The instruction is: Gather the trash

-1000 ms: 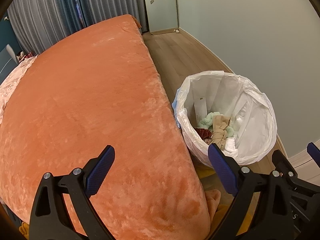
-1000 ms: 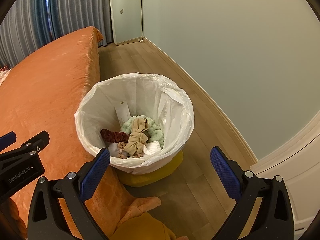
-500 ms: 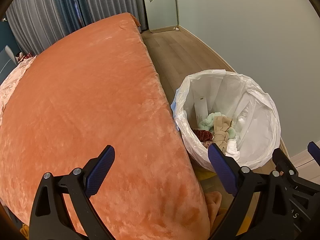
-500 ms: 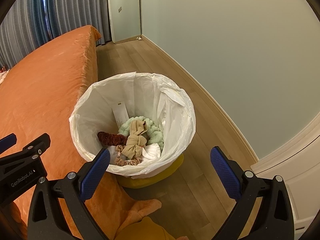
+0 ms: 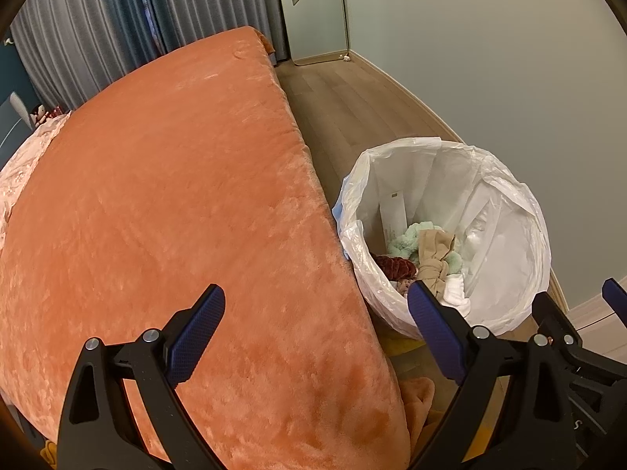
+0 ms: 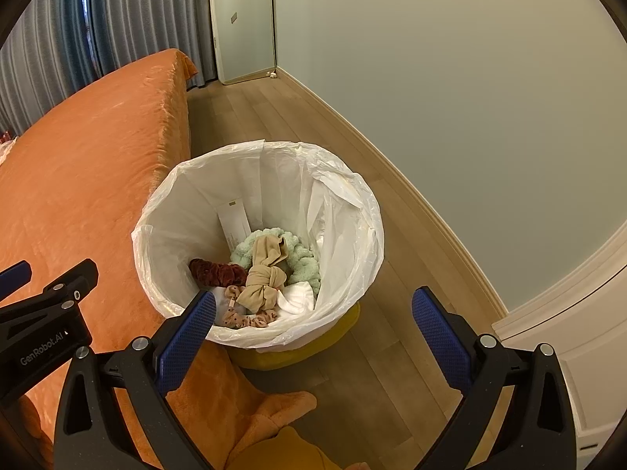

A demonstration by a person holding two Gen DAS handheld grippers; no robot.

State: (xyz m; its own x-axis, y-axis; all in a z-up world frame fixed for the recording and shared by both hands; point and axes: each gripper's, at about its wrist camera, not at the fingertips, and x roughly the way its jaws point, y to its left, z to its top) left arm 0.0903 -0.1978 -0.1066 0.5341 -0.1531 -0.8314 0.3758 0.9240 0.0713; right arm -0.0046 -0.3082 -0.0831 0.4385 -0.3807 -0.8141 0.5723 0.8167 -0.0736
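Note:
A yellow bin lined with a white bag (image 6: pixel 345 211) (image 5: pixel 509 203) stands on the floor beside the bed. Inside lie a knotted beige cloth (image 6: pixel 264 278) (image 5: pixel 433 258), a mint fluffy scrunchie (image 6: pixel 303 258), a dark red scrunchie (image 6: pixel 213 270) (image 5: pixel 394 264), a dotted pink scrunchie (image 6: pixel 245 317), white tissue (image 6: pixel 299 299) and a white paper strip (image 6: pixel 235 221). My right gripper (image 6: pixel 313 325) hangs open just above the bin's near rim, empty. My left gripper (image 5: pixel 315 331) is open and empty over the bed's edge, left of the bin.
The bed's orange plush blanket (image 5: pixel 156 196) fills the left side, with a fold spilling onto the floor (image 6: pixel 243 403). Wood floor (image 6: pixel 250 117) runs between bed and pale wall (image 6: pixel 470 98). Curtains (image 5: pixel 98 31) and a pale door (image 6: pixel 243 19) stand at the far end.
Both grippers have drifted slightly toward the bin and lowered a little, so it sits nearer the right gripper's fingers. Both stay open and empty.

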